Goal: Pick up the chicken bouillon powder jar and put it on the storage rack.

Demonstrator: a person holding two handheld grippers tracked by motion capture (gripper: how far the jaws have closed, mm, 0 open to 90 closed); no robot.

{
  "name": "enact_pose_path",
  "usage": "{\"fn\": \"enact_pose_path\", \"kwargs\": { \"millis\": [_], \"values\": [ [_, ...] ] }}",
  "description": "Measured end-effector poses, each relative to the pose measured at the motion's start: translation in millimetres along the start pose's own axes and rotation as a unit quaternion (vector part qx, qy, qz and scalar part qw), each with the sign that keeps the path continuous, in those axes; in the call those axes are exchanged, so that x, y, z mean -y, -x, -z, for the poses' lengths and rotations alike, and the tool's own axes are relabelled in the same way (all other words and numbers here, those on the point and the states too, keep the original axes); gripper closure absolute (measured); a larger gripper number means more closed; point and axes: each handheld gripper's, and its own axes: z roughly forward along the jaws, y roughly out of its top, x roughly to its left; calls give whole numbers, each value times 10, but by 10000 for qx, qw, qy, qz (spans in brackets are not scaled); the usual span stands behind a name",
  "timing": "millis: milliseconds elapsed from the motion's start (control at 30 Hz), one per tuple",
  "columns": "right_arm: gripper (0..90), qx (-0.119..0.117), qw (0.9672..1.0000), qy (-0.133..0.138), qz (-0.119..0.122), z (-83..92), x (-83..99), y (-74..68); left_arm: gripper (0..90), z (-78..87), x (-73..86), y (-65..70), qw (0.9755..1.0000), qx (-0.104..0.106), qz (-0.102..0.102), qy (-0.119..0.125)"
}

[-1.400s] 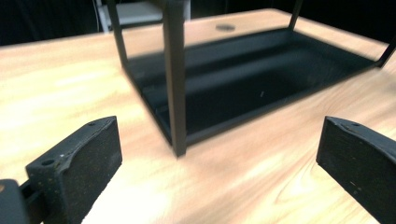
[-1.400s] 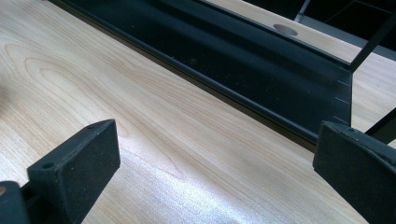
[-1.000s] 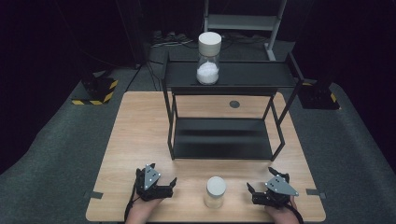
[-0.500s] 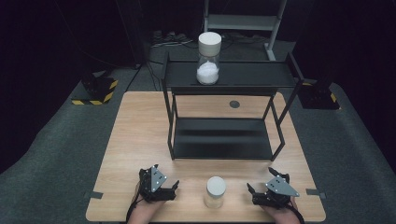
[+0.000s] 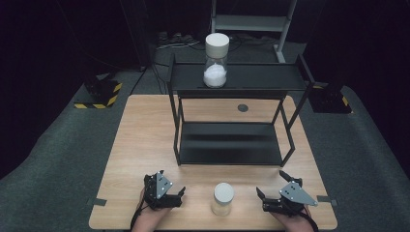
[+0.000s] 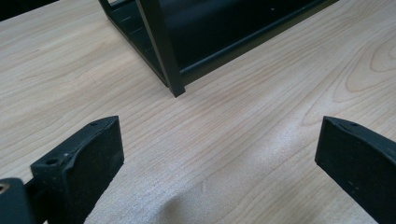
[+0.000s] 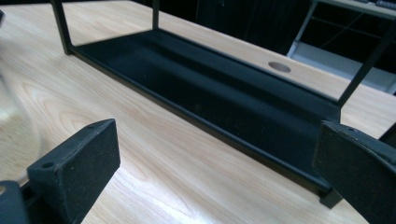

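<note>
Risk centres on the small jar (image 5: 223, 198) standing upright near the bottom edge of the high view, between the two grippers and apart from both. It is a narrow, clear jar with a pale lid, and something that tall and slim would likely tip if a jaw clipped it from the side rather than closing squarely around it.

Left gripper (image 5: 167, 193) rests low on the desk (image 5: 140, 140) at lower left of the high view, jaws spread wide with nothing between them; its own view looks at bare wood and a corner leg of the black shelf rack (image 6: 163, 51). Right gripper (image 5: 273, 200) sits at lower right, jaws likewise wide apart and empty; in its own view a blurred clear shape at the far left edge is probably the jar.

Neither gripper's view is lined up on the jar, so a reach from either side could arrive off-centre and shove it over or push it off the near edge of the desk. If both close in together they might collide. A second, taller jar (image 5: 216, 60) with white contents stands on the rack's top shelf; a lift toward the rack could knock the frame and shake it.
</note>
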Motion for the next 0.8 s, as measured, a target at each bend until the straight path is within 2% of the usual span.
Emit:
{"fn": "enact_pose_path", "kwargs": {
  "millis": [100,300,600,800],
  "values": [
    [0,-18,10000,69,-24,26,-31,-17,15,-2,-2,0,10000,2,-1,-5],
    [0,-181,9990,377,-147,118,-128,-56,15,-3,-4,0,10000,21,-35,-8],
    [0,-548,9957,656,-354,166,-212,-110,15,-7,-15,5,10000,29,-83,-38],
    [0,-771,9938,735,-304,155,-270,-192,15,-8,-16,7,9999,31,-105,-41]
  ]
}}
